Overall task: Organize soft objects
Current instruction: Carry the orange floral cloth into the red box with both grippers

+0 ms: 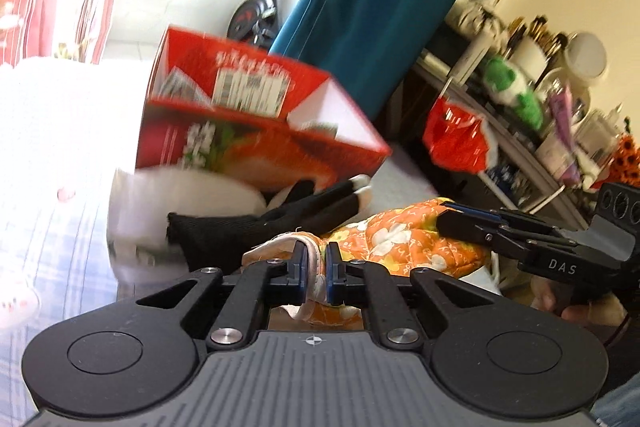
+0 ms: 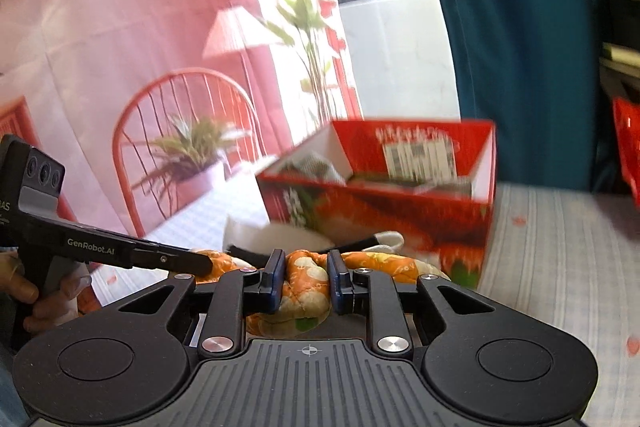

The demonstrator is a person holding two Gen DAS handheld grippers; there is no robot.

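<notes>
Sideways, orange floral mitt (image 2: 306, 281), lengthwise left-right

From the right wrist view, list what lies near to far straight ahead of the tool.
Right tool → orange floral quilted cloth clamped in it → black glove → open red box → teal curtain.

A pale checked cloth-covered surface (image 2: 560, 247) carried an open red cardboard box (image 2: 384, 211), a black glove (image 1: 256, 223) beside it.
</notes>
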